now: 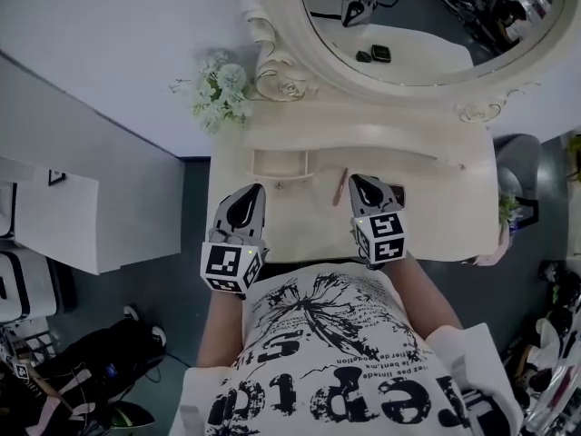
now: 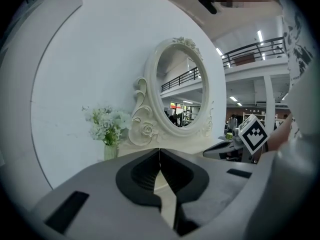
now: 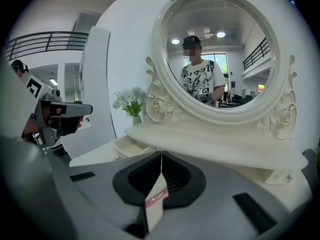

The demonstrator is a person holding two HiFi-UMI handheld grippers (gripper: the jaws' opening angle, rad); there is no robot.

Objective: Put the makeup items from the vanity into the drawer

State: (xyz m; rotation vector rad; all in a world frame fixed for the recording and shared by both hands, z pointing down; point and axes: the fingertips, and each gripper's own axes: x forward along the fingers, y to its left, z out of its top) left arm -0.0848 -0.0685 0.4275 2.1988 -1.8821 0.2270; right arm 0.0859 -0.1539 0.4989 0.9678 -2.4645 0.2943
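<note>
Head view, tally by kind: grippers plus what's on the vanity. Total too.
Grippers: 2, left gripper and right gripper
Mirror: 1
White flowers: 1
Pencil: 1
Open drawer: 1
Total: 6

Drawer (image 1: 280, 163): small, cream, pulled open.
Pencil (image 1: 339, 187): slim, pinkish, lying flat on the table (image 1: 436, 230), just right of the drawer.
</note>
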